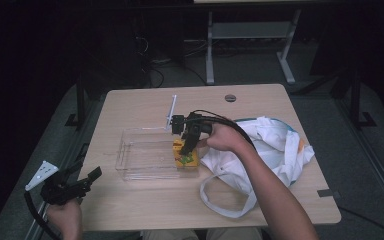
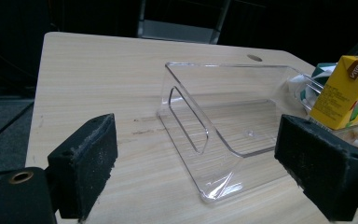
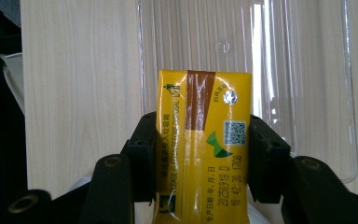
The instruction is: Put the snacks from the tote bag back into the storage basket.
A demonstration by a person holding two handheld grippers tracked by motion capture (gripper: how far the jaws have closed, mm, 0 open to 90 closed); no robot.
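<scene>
Yellow drink carton [image 3: 203, 144] sits clamped between the two black jaws of my right gripper [image 3: 200, 156], the pads pressing on its long sides. In the right gripper view its top face looks at me, with a brown strip, a small foil seal and a printed code square. From the high view I see the carton [image 1: 185, 155] at the right end of the clear plastic tray [image 1: 130, 170], with my right gripper [image 1: 189, 141] coming down on it from above and my right hand [image 1: 223, 137] just behind. Whether the carton's base touches the tray floor I cannot tell.

My left gripper [image 1: 92, 177] rests at the near left corner of the wooden table [image 1: 145, 210], well apart from the tray, its jaws spread wide with nothing between them. Looking along it in the left gripper view, the tray [image 2: 205, 140] lies ahead between the two foam pads [image 2: 91, 161], and the carton [image 2: 347, 93] stands tilted at the tray's far right end.

A white cloth bag [image 1: 265, 150] with loose handles lies crumpled on the right part of the table, just beside the tray.
</scene>
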